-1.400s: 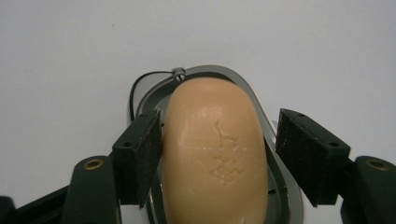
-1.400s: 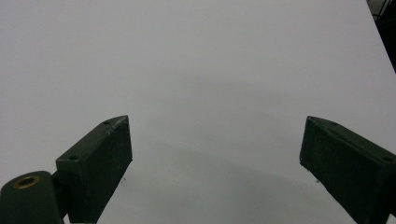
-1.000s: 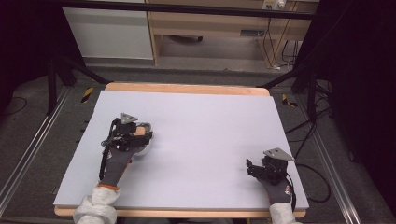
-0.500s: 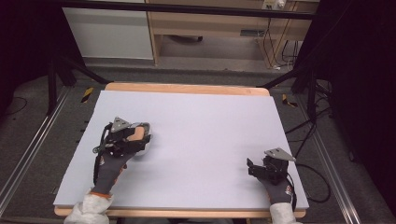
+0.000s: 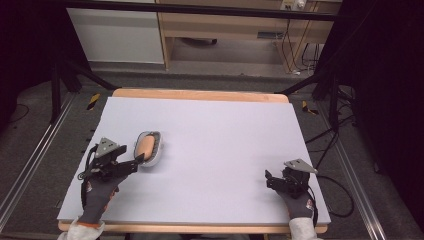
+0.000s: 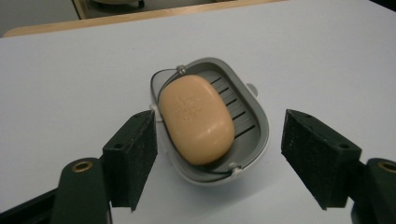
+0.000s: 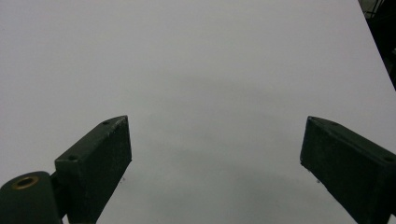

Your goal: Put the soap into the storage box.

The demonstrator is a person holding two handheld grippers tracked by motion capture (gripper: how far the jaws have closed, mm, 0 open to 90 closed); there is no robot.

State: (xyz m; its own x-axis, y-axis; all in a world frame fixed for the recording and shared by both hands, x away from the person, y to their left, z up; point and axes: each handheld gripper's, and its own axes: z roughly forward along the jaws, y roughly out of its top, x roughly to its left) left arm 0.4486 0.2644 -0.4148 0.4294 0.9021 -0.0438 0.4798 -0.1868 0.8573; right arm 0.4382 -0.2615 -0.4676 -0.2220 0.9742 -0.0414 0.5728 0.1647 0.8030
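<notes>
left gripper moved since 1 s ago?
Yes. In the high view the left gripper has backed toward the table's near left edge, uncovering the soap dish; jaws open.

High overhead forward view; two close jaw-level views over the shared table (image 5: 225,150).

table (image 5: 225,125): pale top, wooden edge | floor (image 5: 40,125): grey carpet, metal rails either side | back: white cabinet (image 5: 117,35), wooden shelf unit (image 5: 225,27) | sides: dark curtains | cables (image 5: 332,145) at right
</notes>
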